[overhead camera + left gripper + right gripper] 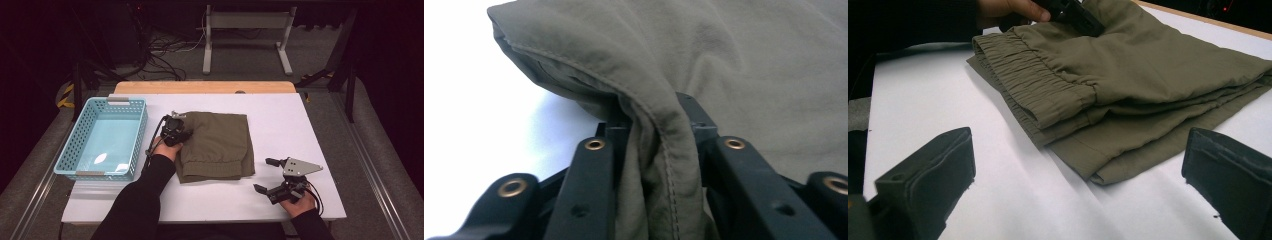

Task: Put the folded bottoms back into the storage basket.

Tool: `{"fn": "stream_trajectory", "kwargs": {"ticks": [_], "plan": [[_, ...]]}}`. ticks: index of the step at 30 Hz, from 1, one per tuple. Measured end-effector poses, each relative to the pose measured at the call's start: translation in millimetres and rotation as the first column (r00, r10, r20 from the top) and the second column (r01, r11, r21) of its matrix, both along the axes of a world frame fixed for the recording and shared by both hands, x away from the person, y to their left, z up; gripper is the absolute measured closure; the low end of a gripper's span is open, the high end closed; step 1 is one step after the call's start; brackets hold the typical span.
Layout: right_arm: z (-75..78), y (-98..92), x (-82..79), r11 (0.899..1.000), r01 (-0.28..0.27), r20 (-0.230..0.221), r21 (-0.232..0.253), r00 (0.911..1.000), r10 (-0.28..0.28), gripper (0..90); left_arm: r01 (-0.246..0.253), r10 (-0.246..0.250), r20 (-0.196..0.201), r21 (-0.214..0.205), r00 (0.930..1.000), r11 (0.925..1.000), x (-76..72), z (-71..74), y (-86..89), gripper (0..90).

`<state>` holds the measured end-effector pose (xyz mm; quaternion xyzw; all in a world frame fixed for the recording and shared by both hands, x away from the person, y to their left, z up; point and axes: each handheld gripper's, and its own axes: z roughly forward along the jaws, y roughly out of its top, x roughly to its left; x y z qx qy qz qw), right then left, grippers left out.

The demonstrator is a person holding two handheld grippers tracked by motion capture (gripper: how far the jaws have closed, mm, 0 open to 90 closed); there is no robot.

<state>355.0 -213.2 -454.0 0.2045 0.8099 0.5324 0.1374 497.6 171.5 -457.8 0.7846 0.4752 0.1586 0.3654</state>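
Note:
A folded olive-green garment (217, 145) with an elastic waistband lies at the middle of the white table (285, 120). My left gripper (176, 131) sits at the garment's left edge and is shut on a bunched fold of the cloth. In the left gripper view the seamed cloth (724, 60) is pinched between the black jaws of the left gripper (654, 112). My right gripper (264, 175) rests near the table's front right, open, with nothing between its jaws. In the right gripper view the right gripper (1078, 160) faces the garment (1128, 65) from a short way off.
A light blue plastic basket (139, 131) stands on the table's left side, close beside my left hand. A wooden strip (205, 87) runs along the table's far edge. Beyond it are a table frame (247, 30) and cables on the floor.

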Motion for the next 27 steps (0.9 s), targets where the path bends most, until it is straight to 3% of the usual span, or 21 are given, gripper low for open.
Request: {"fn": "stream_trajectory", "kwargs": {"ticks": [5, 11, 16, 27], "plan": [[0.0, 0.1, 0.1, 1.000, -0.001, 0.000, 0.000, 1.0000, 0.001, 1.4, 0.002, -0.002, 0.005, 0.006, 1.0000, 1.0000, -0.6, 0.7, -1.3, 77.6], [0.0, -0.1, 0.0, 1.000, 0.001, -0.001, 0.000, 1.0000, -0.001, 1.4, 0.007, -0.007, -0.002, -0.022, 1.0000, 0.9997, 0.5, 1.7, 2.3, 79.6], [0.2, -0.2, -0.1, 1.000, -0.001, -0.002, 0.002, 1.0000, 0.001, 1.4, 0.018, -0.017, 0.033, -0.023, 0.9993, 0.9996, -1.2, 7.7, 3.5, 80.2], [0.3, -0.2, -0.3, 1.000, -0.003, 0.001, 0.003, 1.0000, 0.003, 1.4, 0.032, -0.020, 0.115, -0.107, 0.9932, 0.9938, -10.5, 34.9, 5.6, 81.5]]}}
